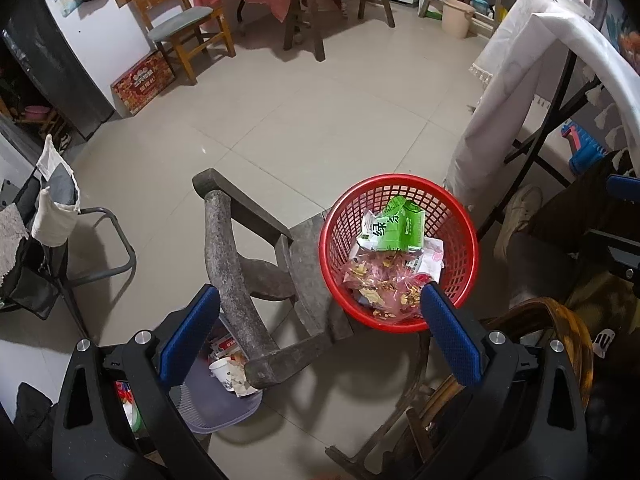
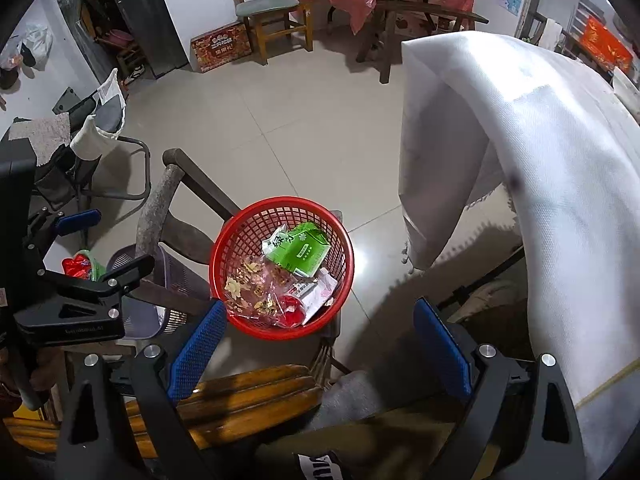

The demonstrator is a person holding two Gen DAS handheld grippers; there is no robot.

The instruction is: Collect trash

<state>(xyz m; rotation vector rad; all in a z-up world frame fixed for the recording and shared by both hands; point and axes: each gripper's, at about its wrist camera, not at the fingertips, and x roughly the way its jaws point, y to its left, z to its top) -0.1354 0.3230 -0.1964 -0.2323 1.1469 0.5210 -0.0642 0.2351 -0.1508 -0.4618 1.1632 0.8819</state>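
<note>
Your fingers [image 1: 188, 334] were spread wide on both tools, with nothing between the blue pads: the left gripper [image 1: 320, 336] hovered over the old wooden chair [image 1: 236, 272], and the right gripper [image 2: 320, 350] hung above the varnished chair back [image 2: 240, 396], apart from it. Neither touched anything.

The trash you were after sat already gathered in the red mesh basket [image 1: 460, 208], which rested on the wooden chair's seat, likely so it stood within easy reach of both tools. Inside it lay a green carton [image 1: 402, 230] on top, a clear pink bag of peels and scraps [image 1: 384, 284] below it, and a white wrapper [image 1: 434, 256] against the far wall.

A second bin, the grey-purple mesh one [image 1: 216, 404], stood on the tiled floor [image 1: 304, 120] beside the chair, under your left gripper, holding a white paper cup [image 1: 222, 372] and crumpled paper.

Judging from that, most of the loose rubbish seemed collected. The draped white cloth [image 2: 540, 152] hung close on your right and could have snagged a wide swing.
</note>
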